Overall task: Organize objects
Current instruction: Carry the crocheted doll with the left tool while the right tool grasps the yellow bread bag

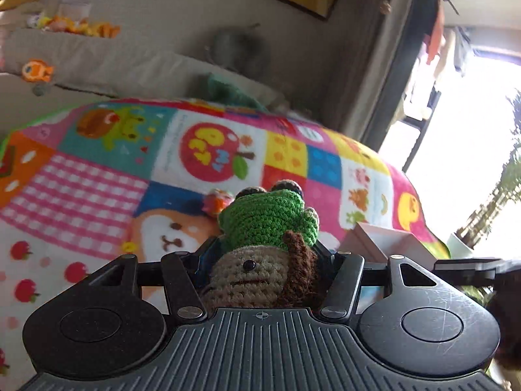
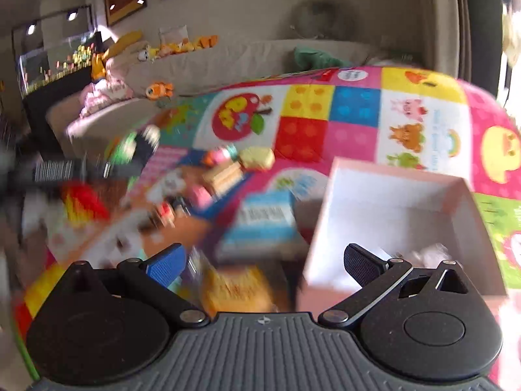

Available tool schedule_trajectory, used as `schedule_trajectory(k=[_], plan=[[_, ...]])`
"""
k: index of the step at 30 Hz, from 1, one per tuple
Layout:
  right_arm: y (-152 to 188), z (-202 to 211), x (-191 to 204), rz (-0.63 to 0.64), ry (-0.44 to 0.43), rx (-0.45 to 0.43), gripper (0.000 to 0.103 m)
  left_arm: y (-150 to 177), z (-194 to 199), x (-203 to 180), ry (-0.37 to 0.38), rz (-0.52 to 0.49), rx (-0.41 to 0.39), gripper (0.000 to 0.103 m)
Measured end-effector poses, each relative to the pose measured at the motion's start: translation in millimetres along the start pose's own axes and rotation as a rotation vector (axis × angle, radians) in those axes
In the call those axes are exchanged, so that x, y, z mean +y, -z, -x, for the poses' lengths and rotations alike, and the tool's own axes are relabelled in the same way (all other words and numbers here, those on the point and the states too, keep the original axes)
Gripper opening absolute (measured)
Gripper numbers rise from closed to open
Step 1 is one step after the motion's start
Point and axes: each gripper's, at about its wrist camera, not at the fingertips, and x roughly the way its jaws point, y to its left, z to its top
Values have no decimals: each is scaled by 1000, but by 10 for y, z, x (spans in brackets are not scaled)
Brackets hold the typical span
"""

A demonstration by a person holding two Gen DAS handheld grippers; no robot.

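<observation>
Gripping a crocheted doll (image 1: 260, 260), the left gripper (image 1: 265, 254) has its jaws closed against the doll's sides; the toy has a tan face, brown hair and a green frog hat with two bulging eyes on top. The doll fills the gap between the fingers and is held above the patchwork blanket (image 1: 97, 179). Just beyond the hat, a small orange-pink toy (image 1: 218, 202) lies on the blanket. To the right of the gripper, the corner of a pale pink box (image 1: 384, 239) shows.

The right gripper (image 2: 265, 262) has its jaws spread wide with nothing between them. One blue pad (image 2: 166, 265) sits over blurred items; the dark pad (image 2: 361, 265) overlaps the near edge of the pink box (image 2: 407, 176). The box is open-topped with white inner walls; something pale lies inside near the finger, too blurred to identify. Left of the box lies a blue-and-white packet (image 2: 265, 220) with a barcode. Further out, a cluster of small toys (image 2: 228, 166) is scattered on the blanket (image 2: 358, 110), heavily motion-blurred. At far left of this view, the other gripper appears as a dark blurred shape with green on it. Behind the blanket runs a beige sofa (image 2: 228, 55) with plush toys along its back.
</observation>
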Motion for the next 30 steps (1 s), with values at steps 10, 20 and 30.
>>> schedule_trajectory(k=[10,20,30], plan=[[-1149,-2208,552,7,87,181,103,453,-76,558,4,223,-87,63],[-1295,-3391,773,236,207,317,59,478,-126,619,11,251,-65,63],[-743,-2287,376,164,159,429,58,487,-215,565,23,233,35,63]])
